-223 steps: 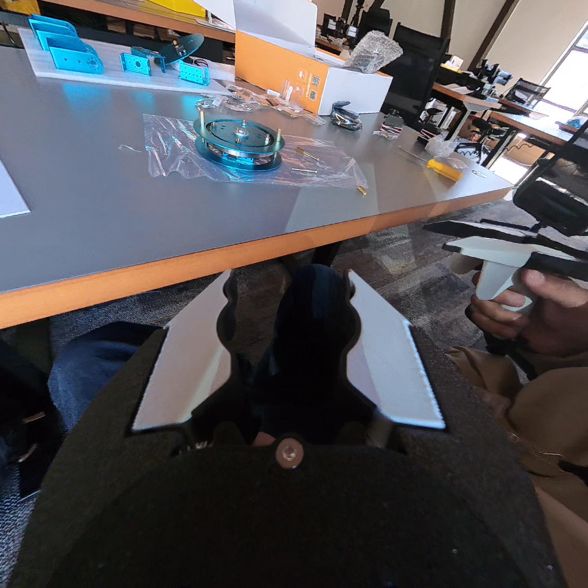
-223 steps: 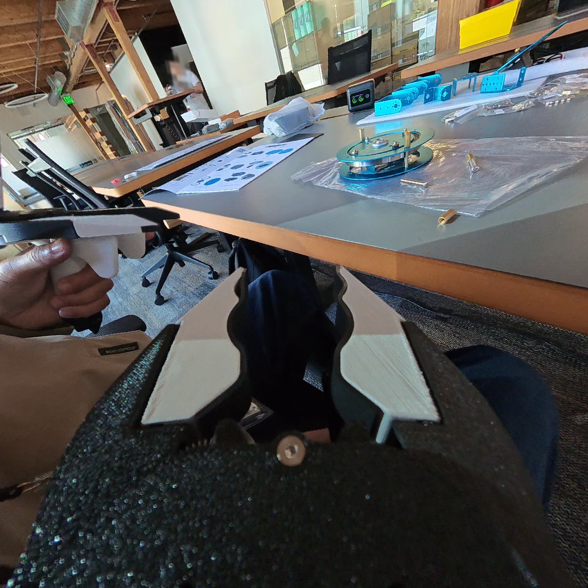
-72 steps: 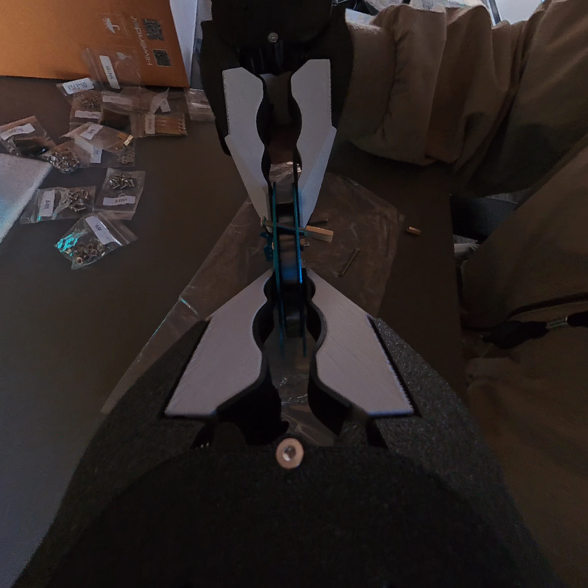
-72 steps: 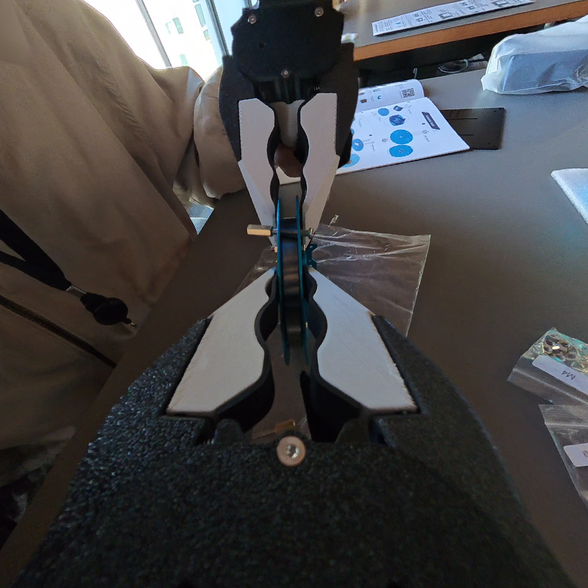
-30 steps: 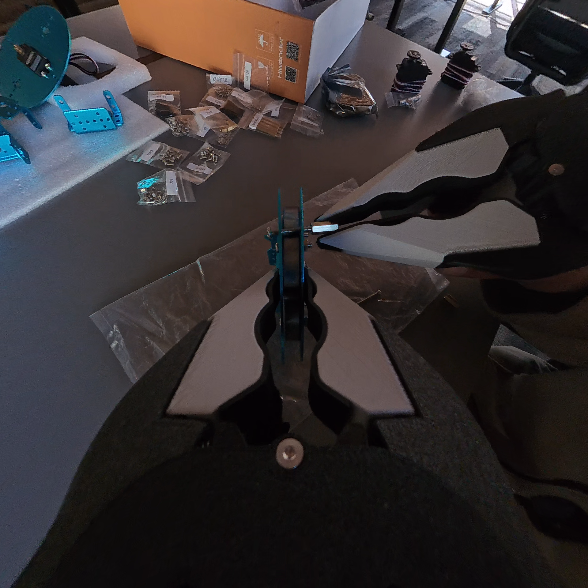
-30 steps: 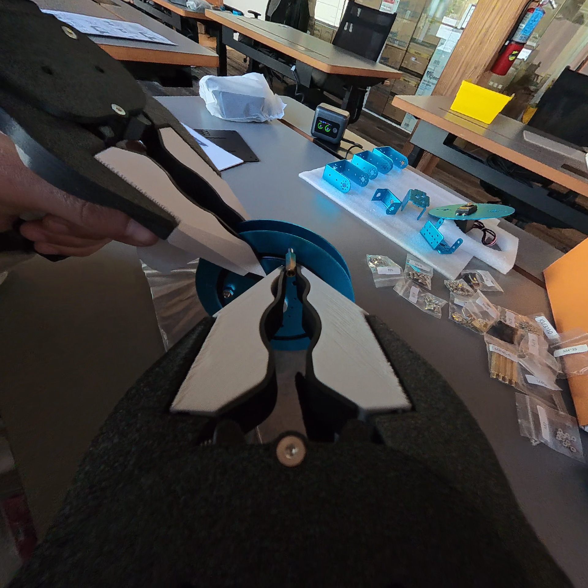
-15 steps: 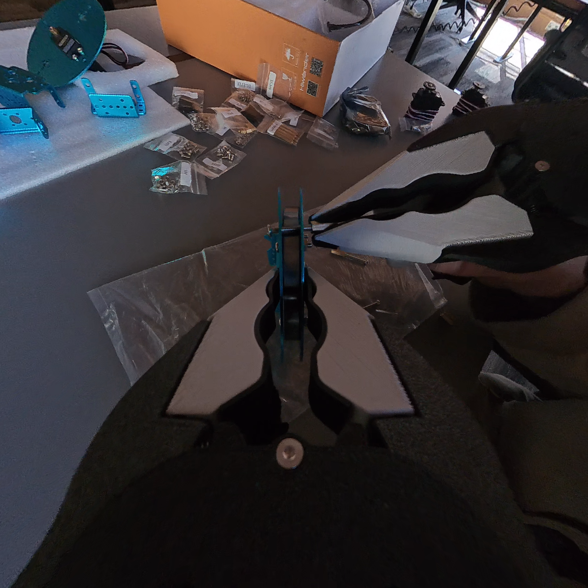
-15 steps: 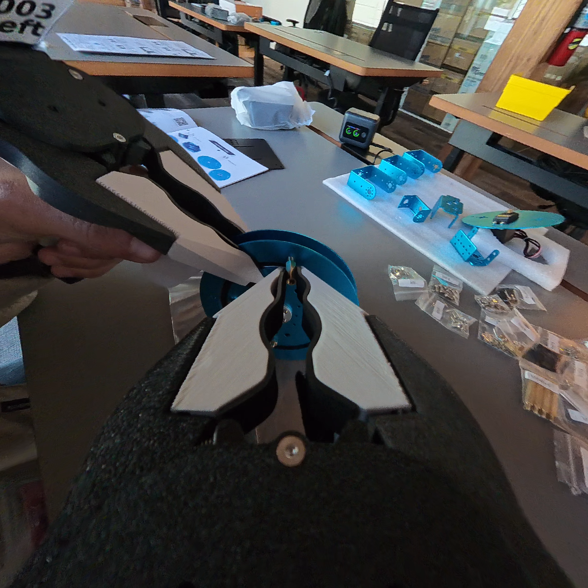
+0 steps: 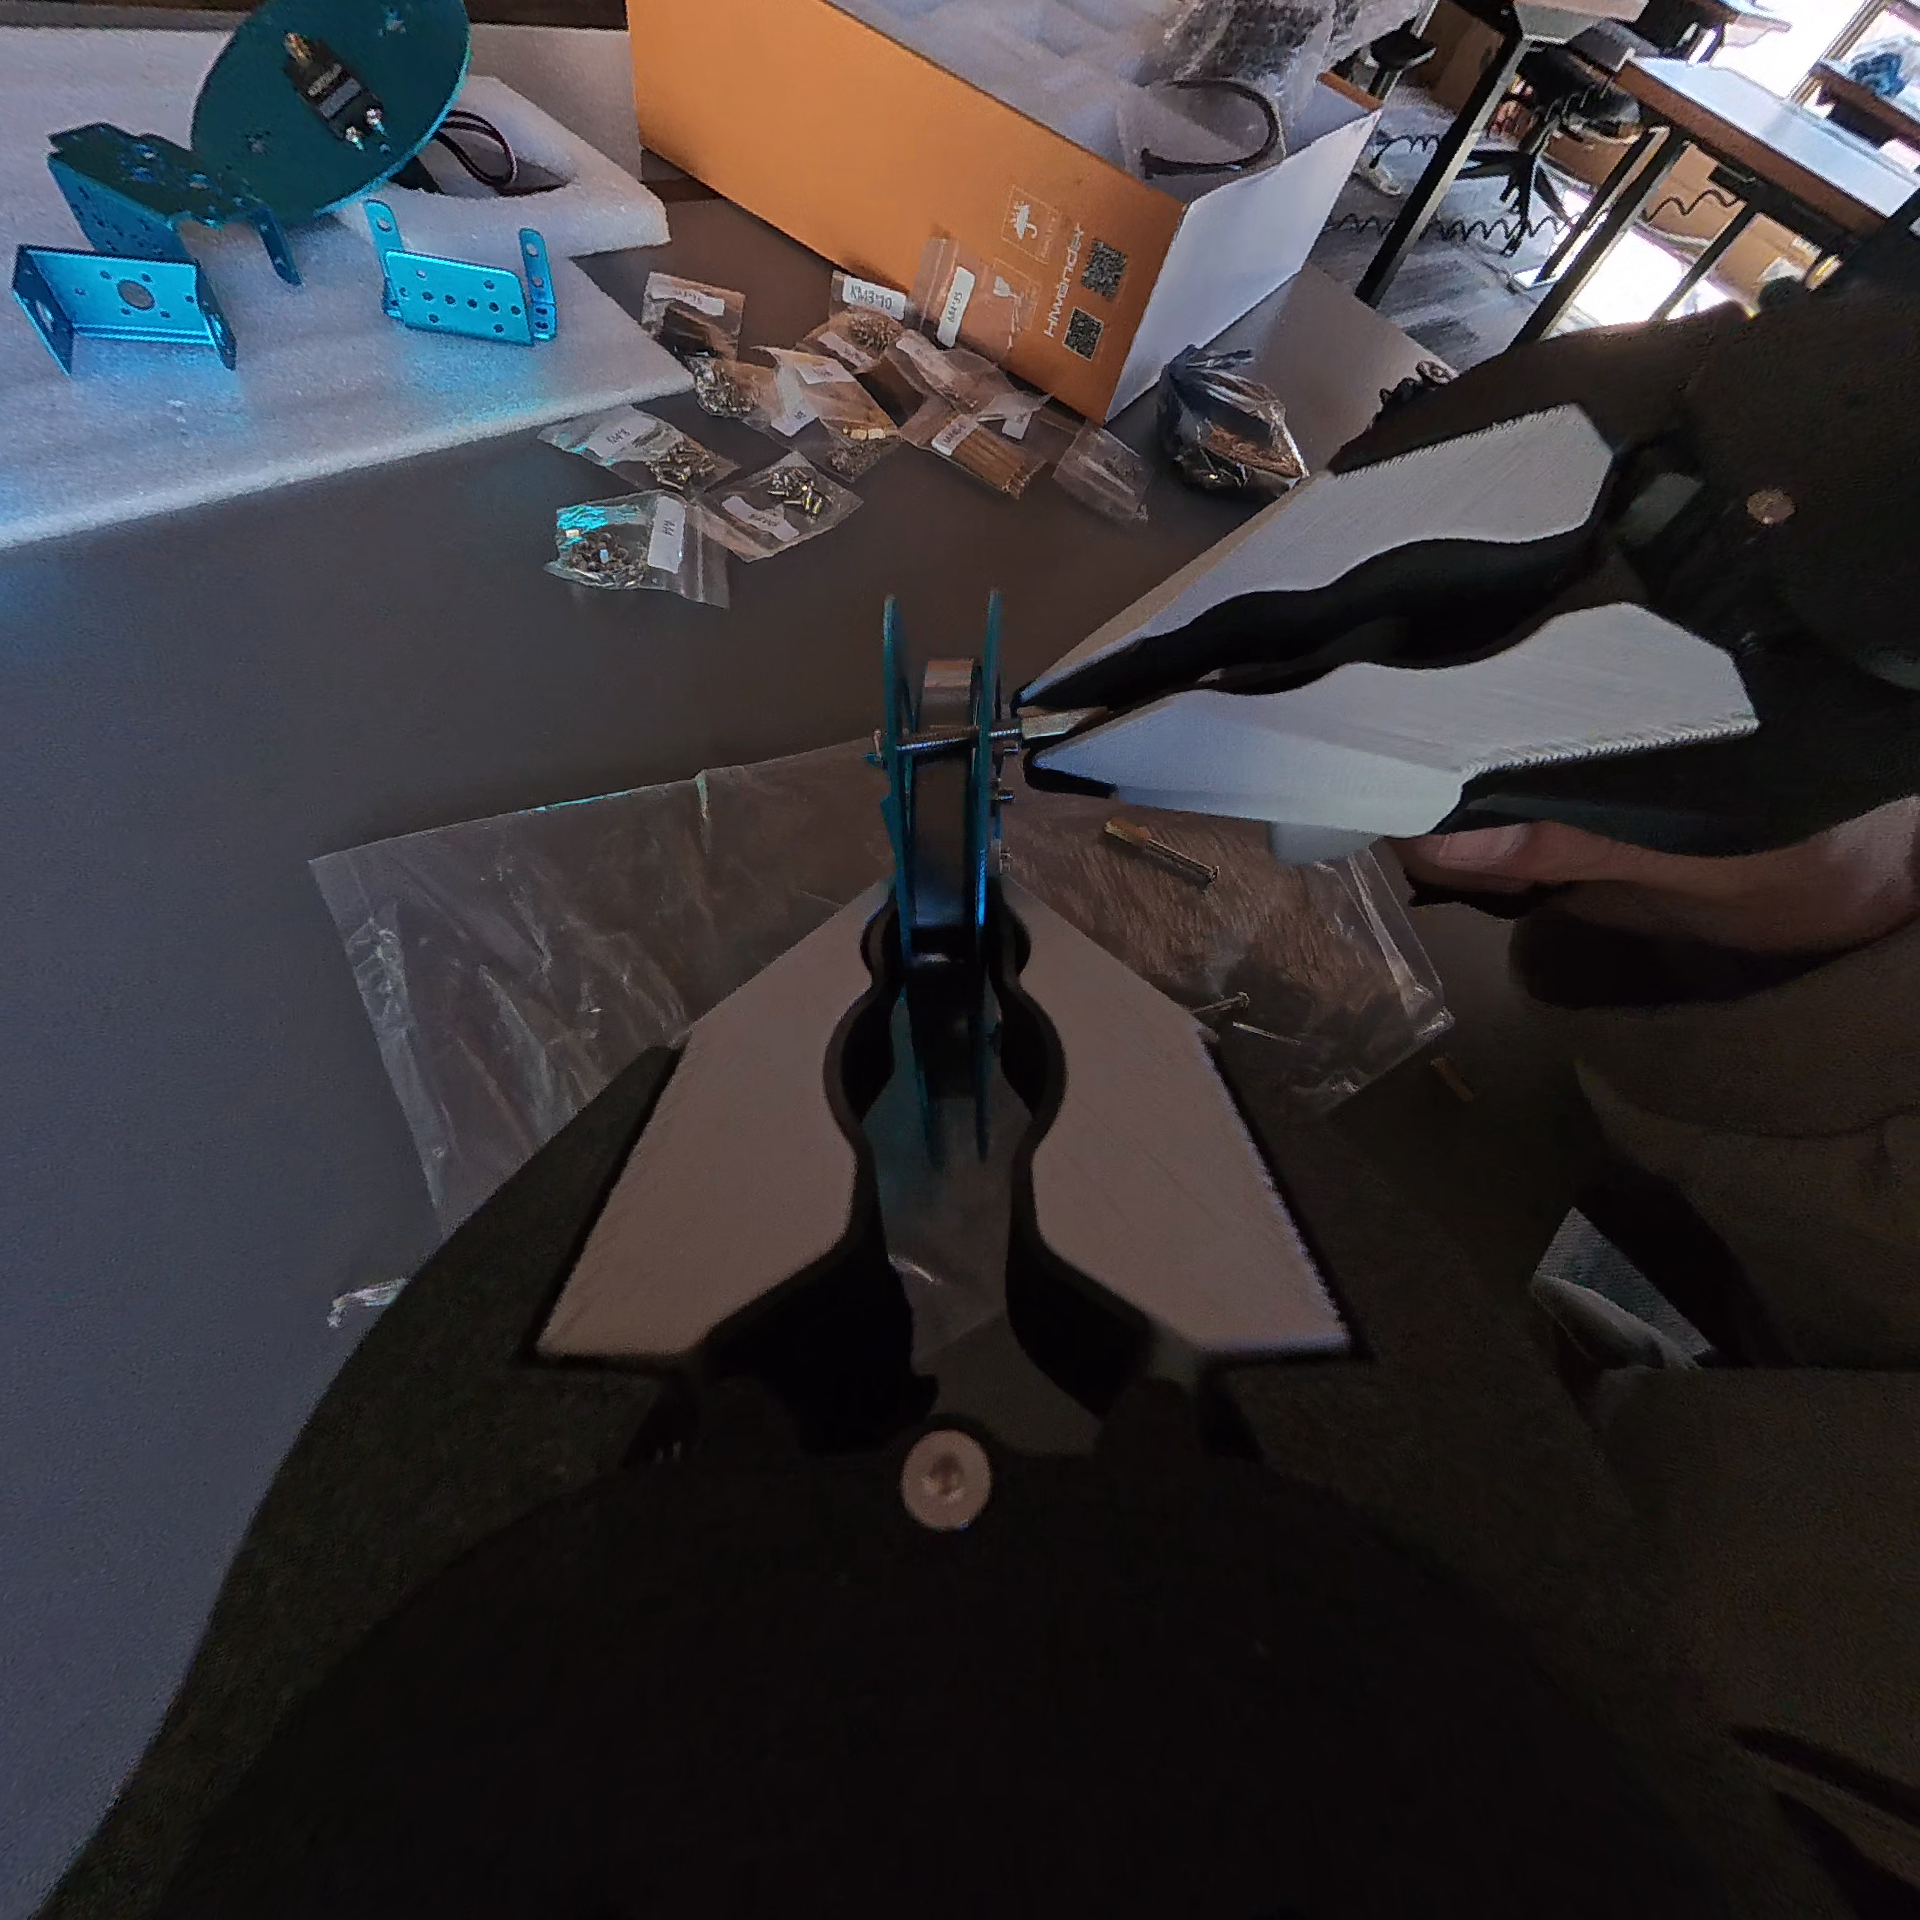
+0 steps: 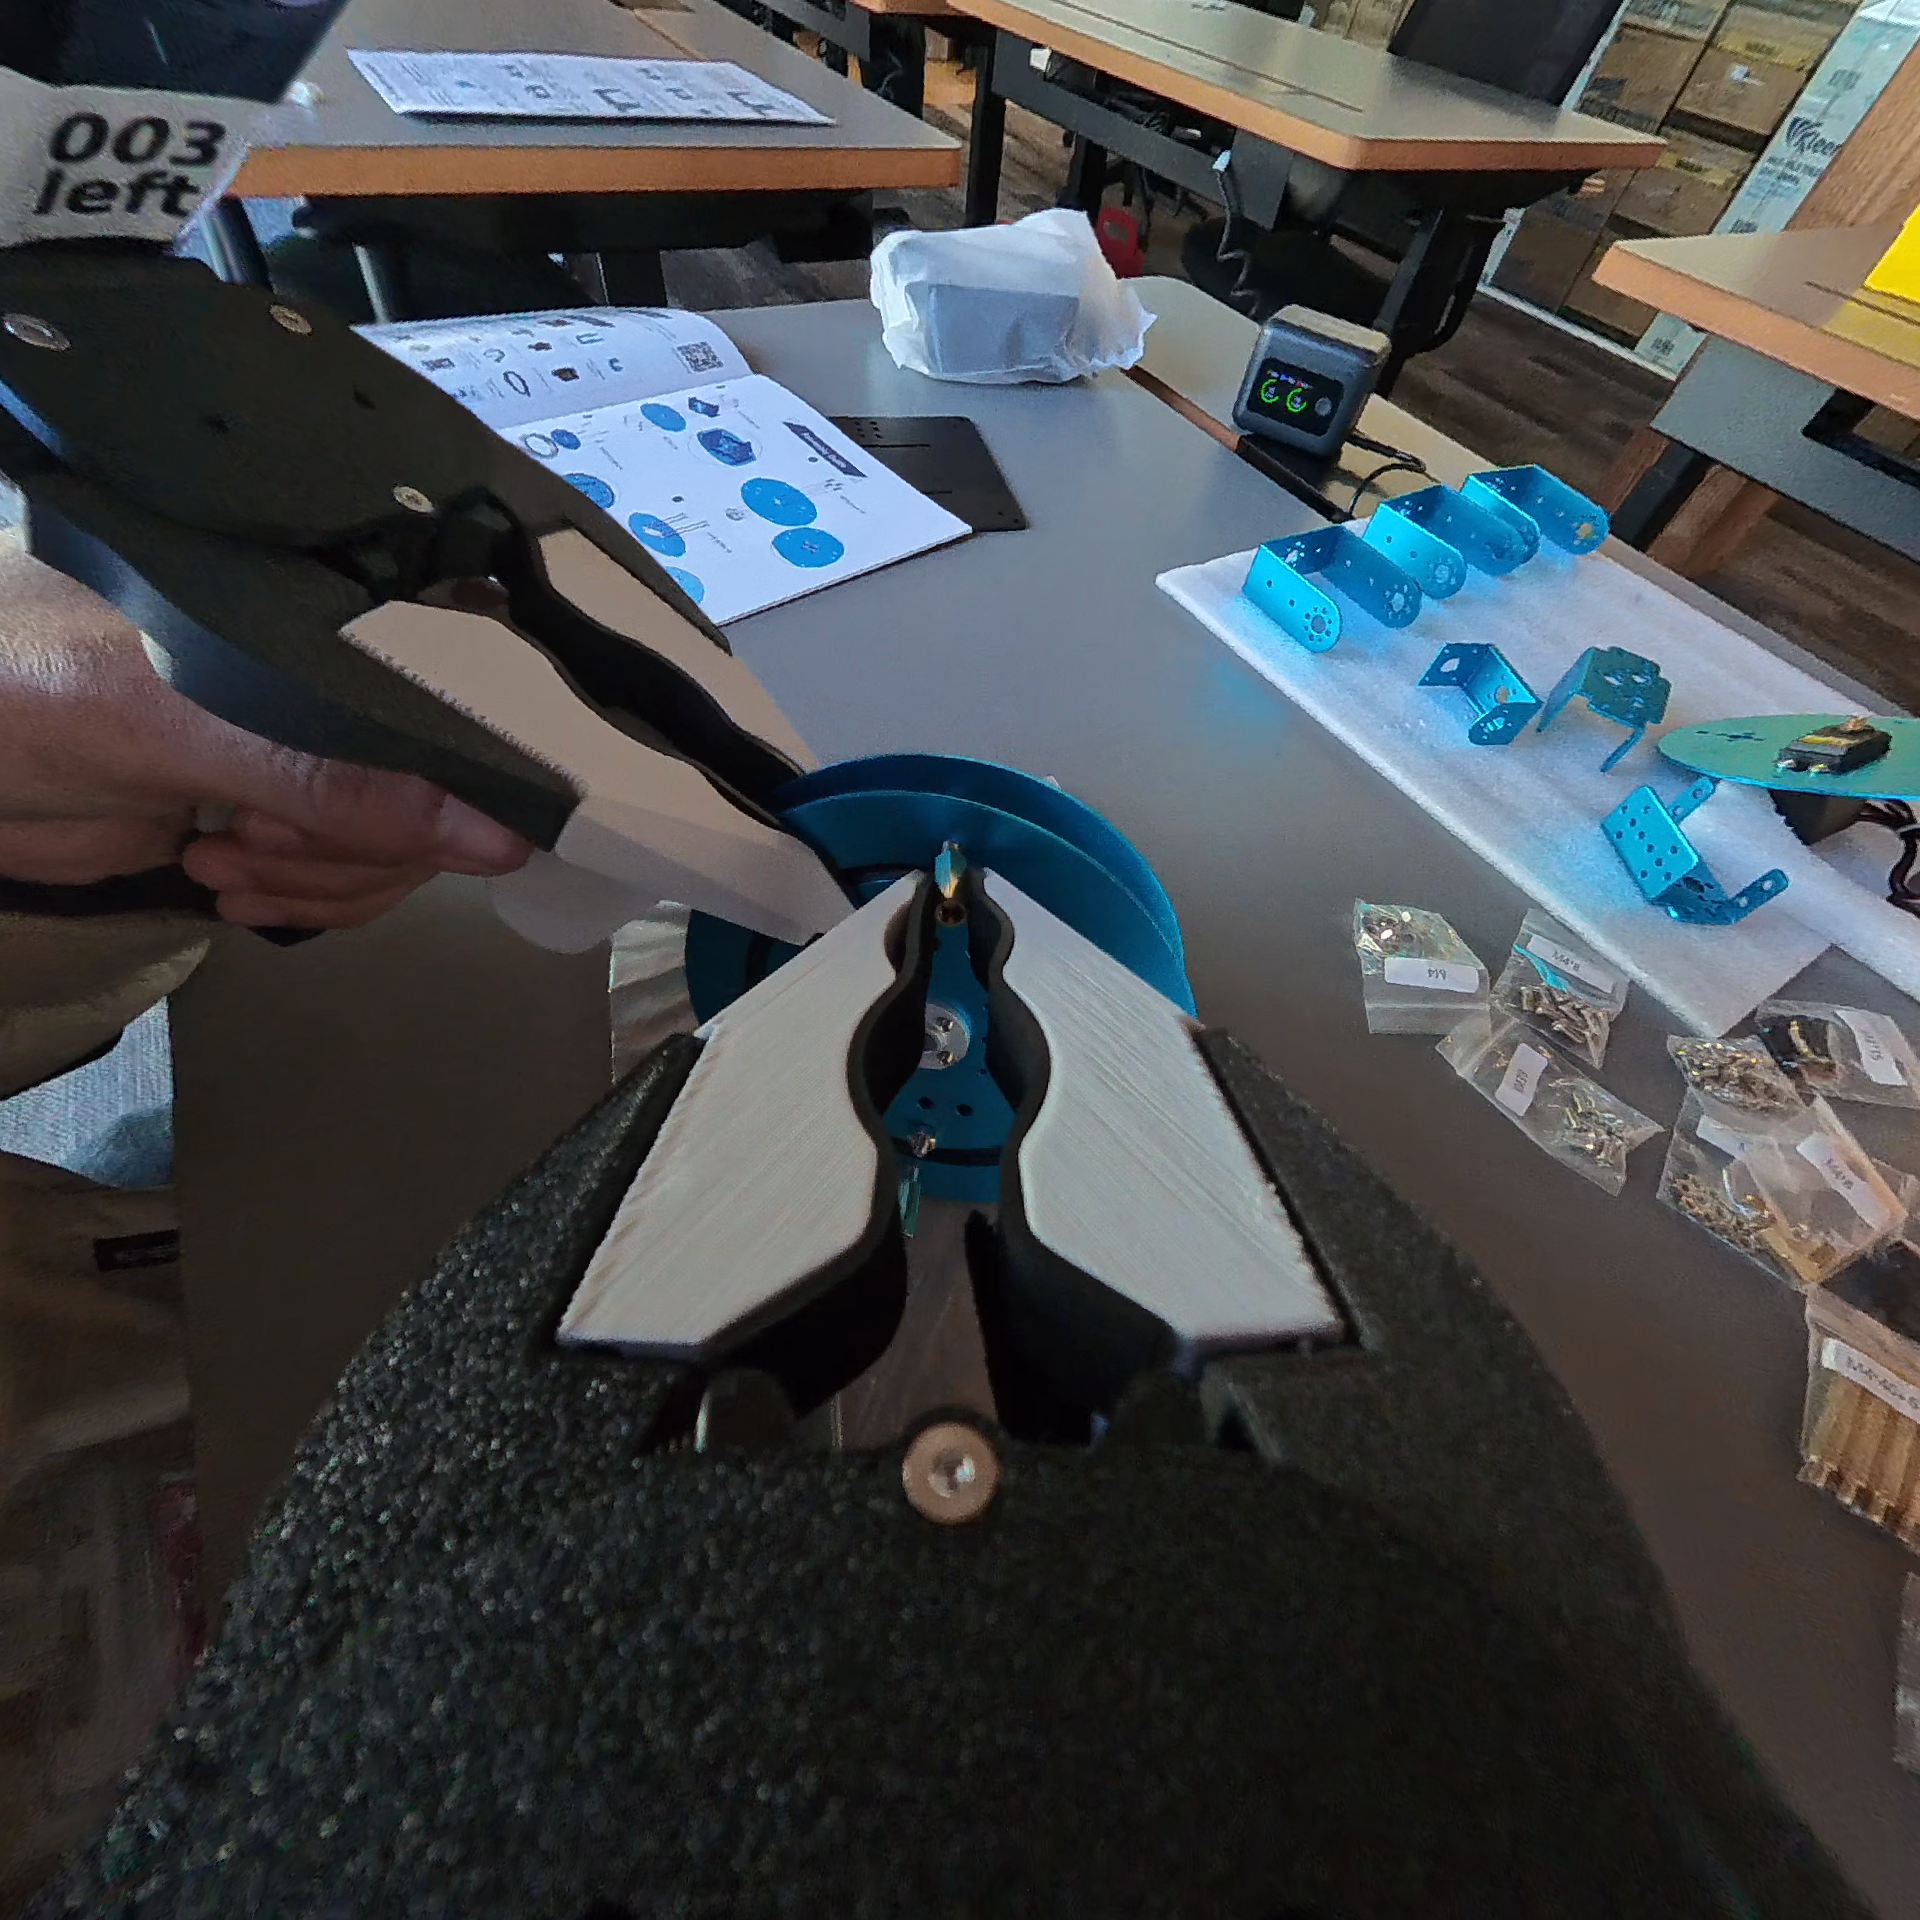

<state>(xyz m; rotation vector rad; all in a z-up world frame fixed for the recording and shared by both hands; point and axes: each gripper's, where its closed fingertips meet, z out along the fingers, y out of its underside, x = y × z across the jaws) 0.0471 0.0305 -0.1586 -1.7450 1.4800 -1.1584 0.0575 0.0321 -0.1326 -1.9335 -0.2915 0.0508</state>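
The left gripper (image 9: 940,914) is closed on the lower rim of the blue twin-disc assembly (image 9: 940,790) and holds it on edge above the clear plastic sheet (image 9: 582,935) on the grey table (image 9: 208,727). The right gripper (image 9: 1023,732) enters from the right in the left wrist view; its tips are pinched on the brass standoff (image 9: 1049,719) projecting from the right-hand disc, at the end of a thin threaded rod that crosses both discs.

Compared with the views of one second and half a second ago, the grip points of both grippers are unchanged. Only the camera angle has tilted slightly, so the orange box (image 9: 883,177) and the blue brackets (image 9: 457,291) on white foam (image 9: 312,416) sit lower in view. The standoff is therefore judged to be held or turned in place, not released.

Small hardware bags (image 9: 644,540) lie on the far side of the sheet. A loose standoff (image 9: 1158,850) rests on the sheet at right.
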